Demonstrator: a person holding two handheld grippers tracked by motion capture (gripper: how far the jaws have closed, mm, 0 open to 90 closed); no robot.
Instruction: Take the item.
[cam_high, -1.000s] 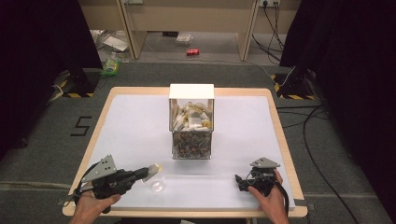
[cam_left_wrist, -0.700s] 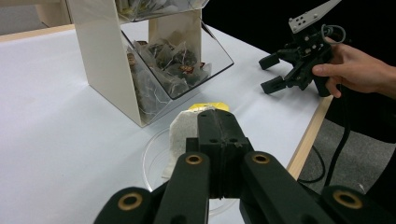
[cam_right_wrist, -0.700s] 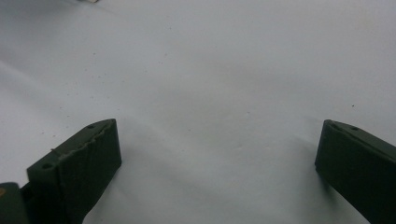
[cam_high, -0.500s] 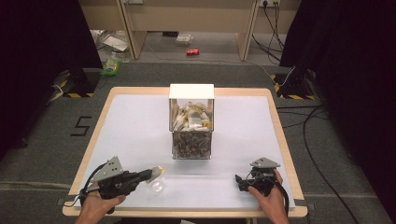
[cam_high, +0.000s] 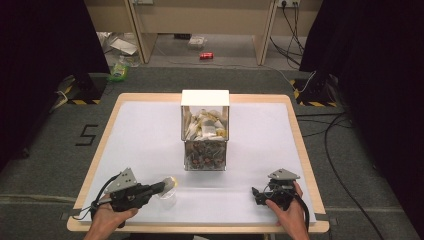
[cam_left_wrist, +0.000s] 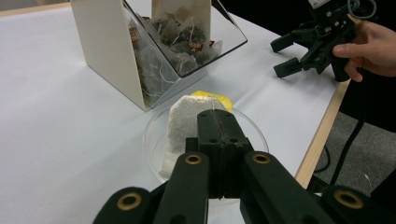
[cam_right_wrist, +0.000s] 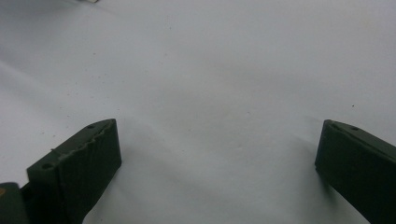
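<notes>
Left gripper (cam_left_wrist: 216, 122) jaws pressed together; right gripper (cam_right_wrist: 217, 154) jaws spread wide.

A white-topped table (cam_high: 150, 130) carries a clear tea-bag dispenser (cam_high: 205, 130) at centre and a clear dish (cam_high: 165, 197) nearby.

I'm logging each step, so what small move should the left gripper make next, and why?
Probably open the jaws. The left gripper is shut on the tea bag, which already hangs over the clear dish; releasing should drop it in. The right gripper rests open, well aside.
</notes>
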